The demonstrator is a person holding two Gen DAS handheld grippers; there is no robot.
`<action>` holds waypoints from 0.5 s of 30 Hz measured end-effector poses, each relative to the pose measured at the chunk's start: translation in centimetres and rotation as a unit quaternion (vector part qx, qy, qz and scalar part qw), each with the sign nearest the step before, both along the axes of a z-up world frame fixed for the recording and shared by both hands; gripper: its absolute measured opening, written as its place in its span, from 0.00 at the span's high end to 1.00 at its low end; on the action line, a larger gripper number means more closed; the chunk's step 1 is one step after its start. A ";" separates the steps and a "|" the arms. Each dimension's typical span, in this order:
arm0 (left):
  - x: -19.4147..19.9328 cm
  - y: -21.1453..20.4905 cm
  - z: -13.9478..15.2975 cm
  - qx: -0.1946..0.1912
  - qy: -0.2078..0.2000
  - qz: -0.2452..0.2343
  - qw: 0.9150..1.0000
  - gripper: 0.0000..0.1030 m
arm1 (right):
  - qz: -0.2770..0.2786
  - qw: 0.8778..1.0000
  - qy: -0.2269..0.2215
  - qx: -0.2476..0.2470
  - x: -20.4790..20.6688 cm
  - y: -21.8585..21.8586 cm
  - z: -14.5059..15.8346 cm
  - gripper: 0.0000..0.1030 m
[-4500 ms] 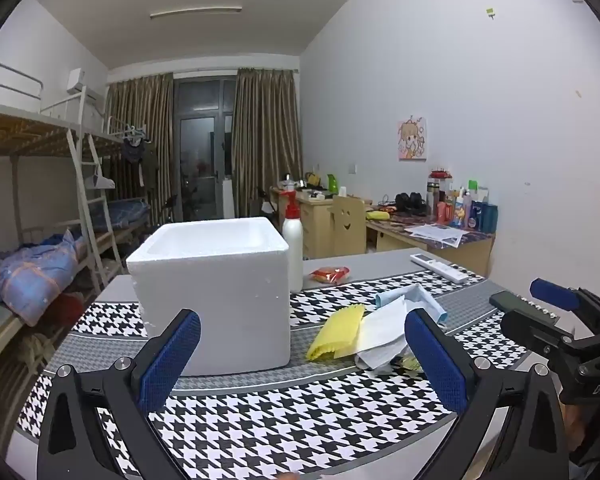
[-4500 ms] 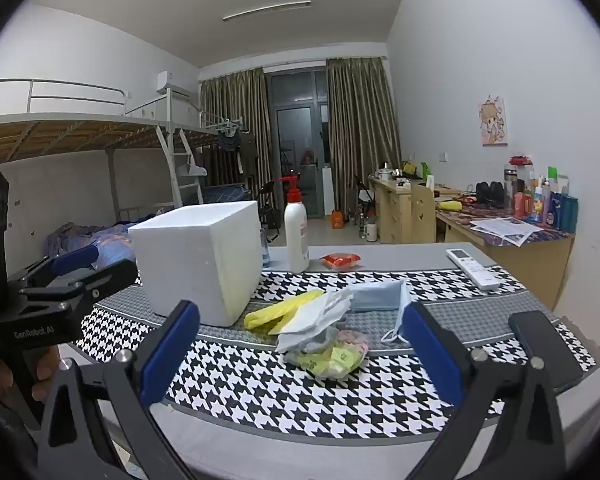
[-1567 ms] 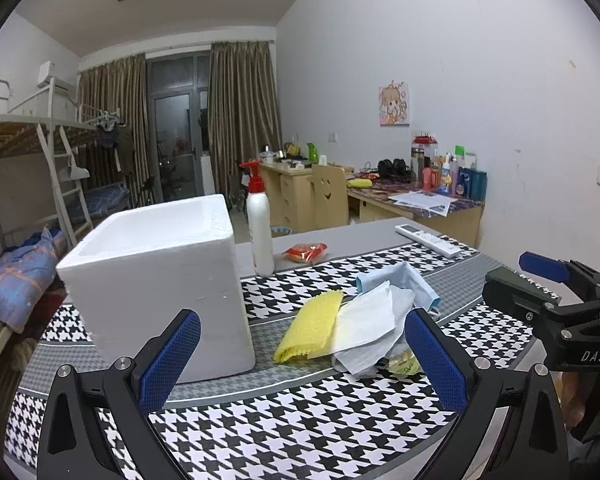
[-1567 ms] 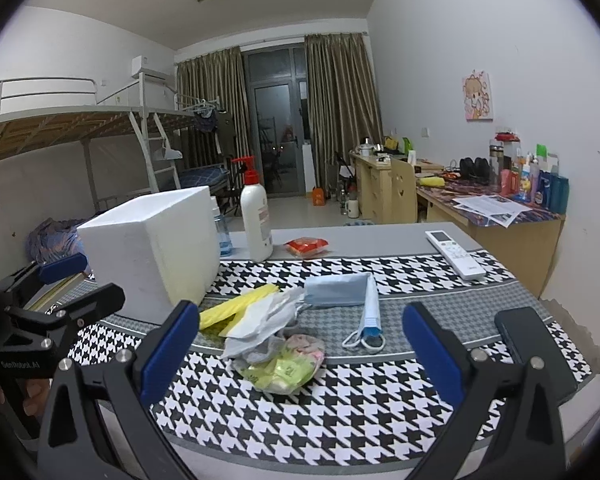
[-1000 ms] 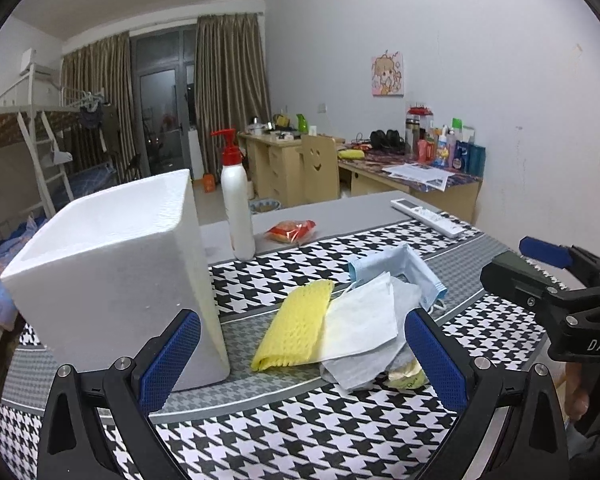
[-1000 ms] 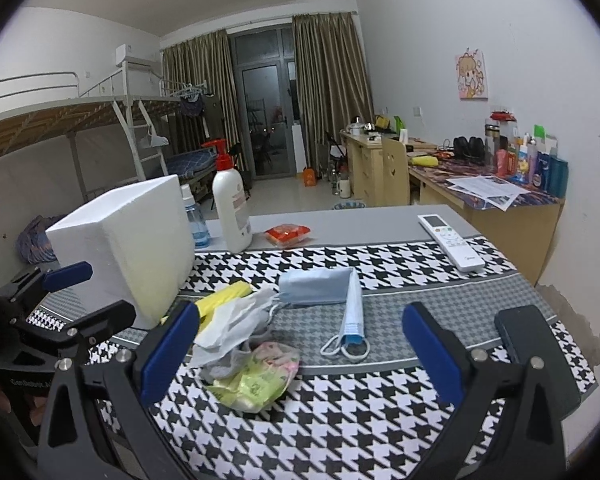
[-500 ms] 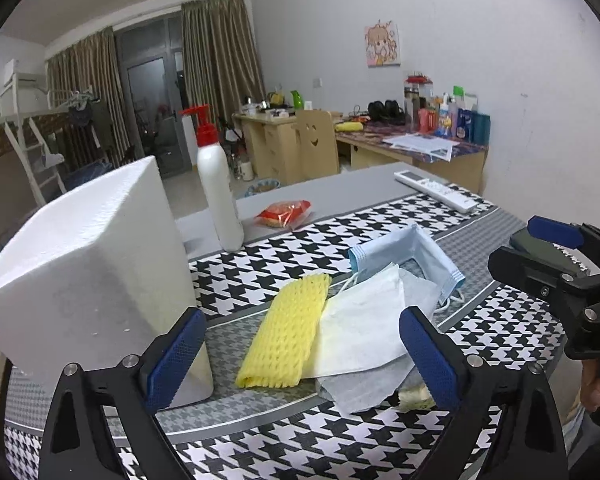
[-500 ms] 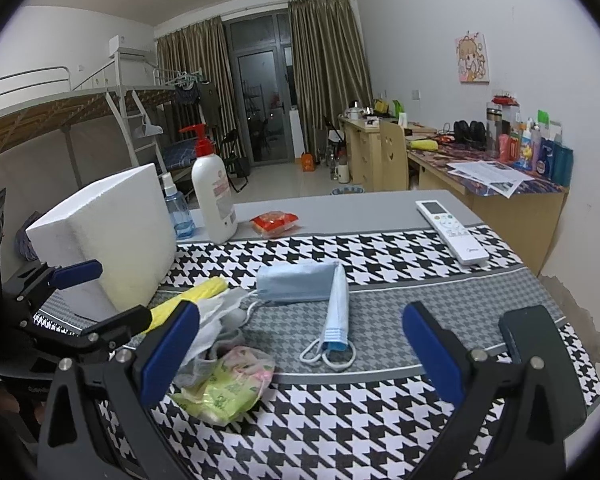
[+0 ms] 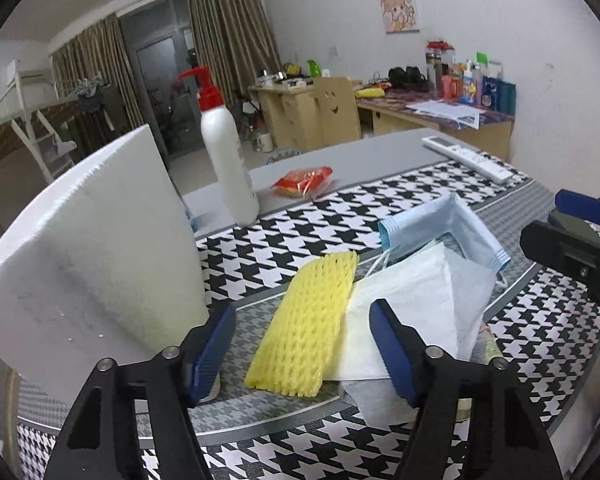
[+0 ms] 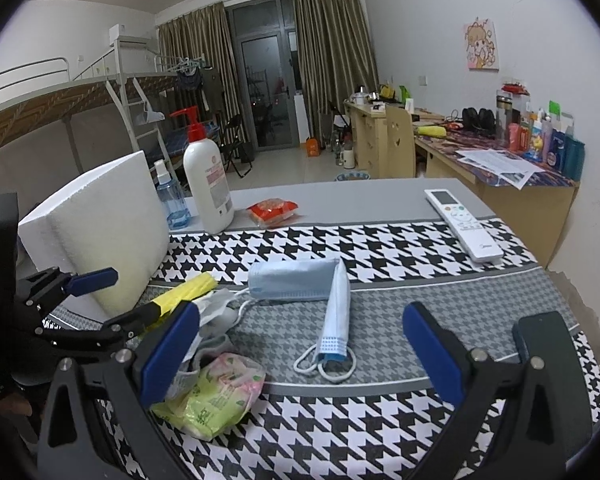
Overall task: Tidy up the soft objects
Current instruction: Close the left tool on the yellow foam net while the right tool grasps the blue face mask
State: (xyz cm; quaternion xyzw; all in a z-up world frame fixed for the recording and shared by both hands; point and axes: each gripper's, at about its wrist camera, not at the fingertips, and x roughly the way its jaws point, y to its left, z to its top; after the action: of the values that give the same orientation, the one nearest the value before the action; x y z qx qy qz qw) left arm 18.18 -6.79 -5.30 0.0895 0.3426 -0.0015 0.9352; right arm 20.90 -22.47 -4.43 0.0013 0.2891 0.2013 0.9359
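Both wrist cams look fwd & down along own fingers, close over the houndstooth table (image 9: 340, 216): left from left side, right from nearer edge, sharing foam box (image 10: 100, 220) & blue mask (image 9: 440, 224).

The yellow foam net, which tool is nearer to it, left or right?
Left. The left tool straddles the yellow foam net, jaws closing; the right tool hovers over the blue mask.
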 end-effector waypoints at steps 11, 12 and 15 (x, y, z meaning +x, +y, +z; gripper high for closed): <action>1.7 0.7 -2.1 -0.003 0.052 0.005 0.999 0.54 | -0.011 0.999 0.038 -0.025 2.4 0.5 -1.5 0.00; 1.8 0.8 -2.3 -0.006 0.055 0.005 0.998 0.54 | -0.012 0.999 0.040 -0.027 2.6 0.5 -1.6 0.00; 1.9 1.0 -2.6 -0.005 0.060 0.005 0.998 0.61 | -0.008 0.998 0.050 -0.027 2.9 0.6 -1.8 0.00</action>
State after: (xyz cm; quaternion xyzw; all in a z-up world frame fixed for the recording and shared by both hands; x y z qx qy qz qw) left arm 20.08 -5.83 -7.92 0.0827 0.3989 -0.0039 0.9132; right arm 23.83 -21.84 -6.26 -0.0115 0.3407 0.1854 0.9216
